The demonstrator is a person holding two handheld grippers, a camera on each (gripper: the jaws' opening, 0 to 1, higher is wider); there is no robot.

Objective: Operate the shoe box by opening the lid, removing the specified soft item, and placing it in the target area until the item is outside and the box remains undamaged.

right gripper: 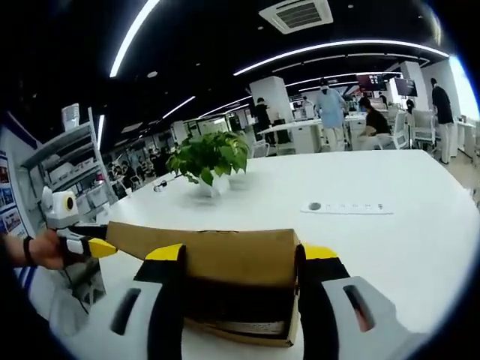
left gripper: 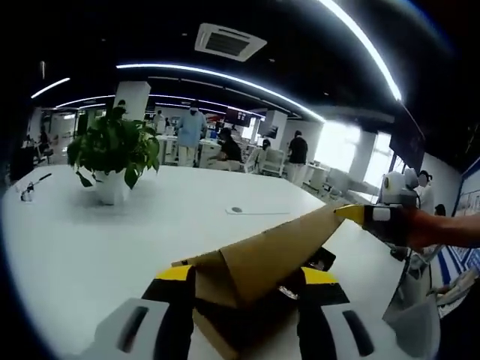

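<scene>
A brown cardboard shoe box [left gripper: 247, 322] lies on the white table, its lid [left gripper: 277, 251] raised at a slant. My left gripper [left gripper: 247, 275] stands open, its yellow-tipped jaws wide apart on either side of the box's near end. The right gripper [left gripper: 365, 216] comes in from the right, its yellow tip touching the lid's high corner, a hand behind it. In the right gripper view the lid [right gripper: 225, 255] is a flat panel over the box's dark inside [right gripper: 240, 304]. My right gripper [right gripper: 241, 253] brackets it, jaws wide. The left gripper [right gripper: 94, 247] touches the lid's left end. The soft item is hidden.
A potted green plant [left gripper: 112, 154] [right gripper: 210, 161] stands further back on the table. A thin flat white strip [left gripper: 255, 211] [right gripper: 346, 207] lies beyond the box. Shelves [right gripper: 67, 172] stand at the left of the right gripper view. People stand at desks far behind.
</scene>
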